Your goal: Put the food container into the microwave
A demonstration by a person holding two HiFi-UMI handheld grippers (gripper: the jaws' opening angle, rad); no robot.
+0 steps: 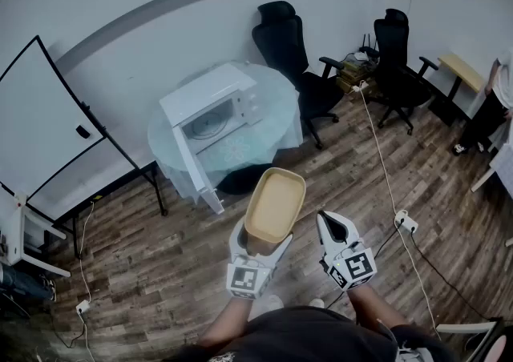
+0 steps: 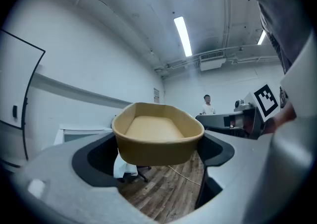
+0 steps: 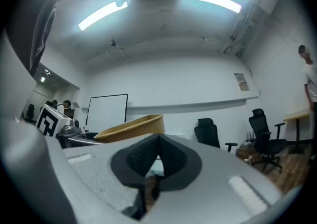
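Observation:
A tan oval food container (image 1: 275,203) is held up in front of me, its near end clamped in my left gripper (image 1: 258,242). In the left gripper view the container (image 2: 157,139) sits between the two jaws, empty inside. My right gripper (image 1: 330,228) hangs just right of it, jaws shut with nothing between them (image 3: 157,161); the container (image 3: 131,127) shows to its left. The white microwave (image 1: 210,108) stands on a round table (image 1: 272,140) ahead, its door (image 1: 195,169) swung wide open toward me.
Two black office chairs (image 1: 292,56) (image 1: 398,64) stand behind the table. A whiteboard (image 1: 44,132) is at the left. A white cable (image 1: 383,168) runs across the wood floor to a plug block (image 1: 403,221). A person (image 1: 498,88) stands at the far right.

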